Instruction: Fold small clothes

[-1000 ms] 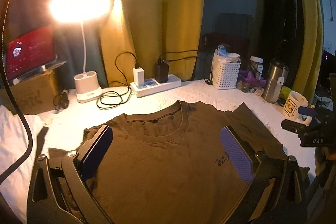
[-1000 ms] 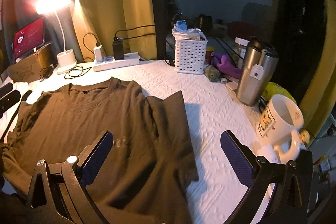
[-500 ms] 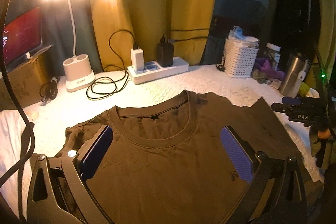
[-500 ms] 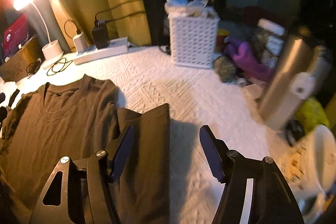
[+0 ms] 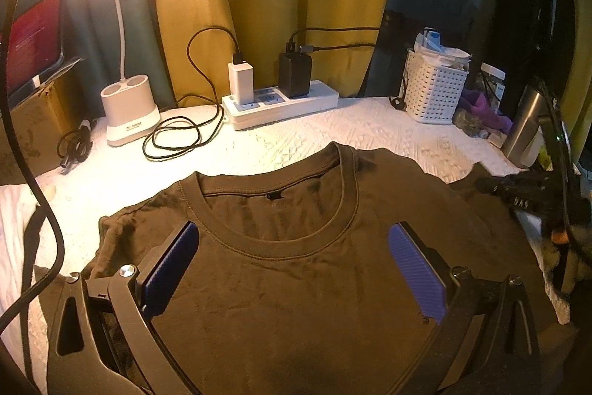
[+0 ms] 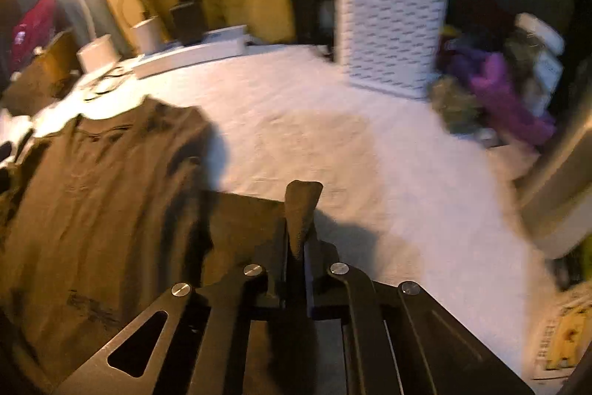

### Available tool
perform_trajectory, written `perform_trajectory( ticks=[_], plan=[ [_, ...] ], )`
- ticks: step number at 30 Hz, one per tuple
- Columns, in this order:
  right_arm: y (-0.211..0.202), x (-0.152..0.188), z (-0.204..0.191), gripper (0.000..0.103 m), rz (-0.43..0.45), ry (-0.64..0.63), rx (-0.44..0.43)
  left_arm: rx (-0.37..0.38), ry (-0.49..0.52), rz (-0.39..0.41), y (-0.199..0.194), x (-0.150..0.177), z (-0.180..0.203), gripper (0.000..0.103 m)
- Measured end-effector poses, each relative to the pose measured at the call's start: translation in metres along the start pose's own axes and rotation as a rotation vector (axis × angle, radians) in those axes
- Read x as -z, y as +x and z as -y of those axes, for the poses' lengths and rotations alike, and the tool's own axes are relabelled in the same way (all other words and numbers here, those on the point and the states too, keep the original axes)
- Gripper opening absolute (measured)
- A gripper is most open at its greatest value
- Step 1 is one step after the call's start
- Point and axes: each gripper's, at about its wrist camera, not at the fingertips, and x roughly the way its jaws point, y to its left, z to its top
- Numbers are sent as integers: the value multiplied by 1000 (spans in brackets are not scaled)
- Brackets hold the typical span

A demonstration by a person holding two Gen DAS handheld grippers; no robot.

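Left claw spread wide, right claw clamped

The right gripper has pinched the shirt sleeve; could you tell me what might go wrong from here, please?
1. The right gripper holds only a narrow tuck of the sleeve, so it may slip out when pulled.
2. The left gripper is open over the shirt, so the body could drag along.
3. The metal flask and basket stand close by.
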Motion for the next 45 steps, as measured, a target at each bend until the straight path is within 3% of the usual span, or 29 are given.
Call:
perform_trajectory(
  ticks=[4,8,16,22,29,34,39,40,41,43,45],
  plan=[
    [-29,-3,23,6,31,54,79,-1,-11,9,-6,0,-6,101],
    [-51,-1,20,6,60,57,128,7,-25,32,-15,0,-13,101],
    [-102,-1,-18,6,166,19,185,8,-52,72,-39,10,-36,101],
    [-117,-2,-66,6,194,-44,173,14,-83,99,-55,20,-57,101],
    [-90,-1,-119,6,155,-101,171,12,-115,108,-67,34,-81,101],
    [-63,4,-153,6,85,-120,121,17,-138,110,-72,42,-93,101],
    [-38,20,-182,10,-33,-130,-3,20,-139,116,-76,46,-98,101],
    [-38,23,-186,20,-37,-125,-29,20,-139,117,-77,46,-99,101],
    [-38,27,-190,46,-41,-118,-59,19,-138,117,-77,46,-100,101],
    [-46,33,-194,87,-29,-125,-96,16,-136,119,-79,47,-101,101],
    [-63,36,-186,88,9,-107,-105,15,-136,122,-80,47,-101,101]
  ],
)
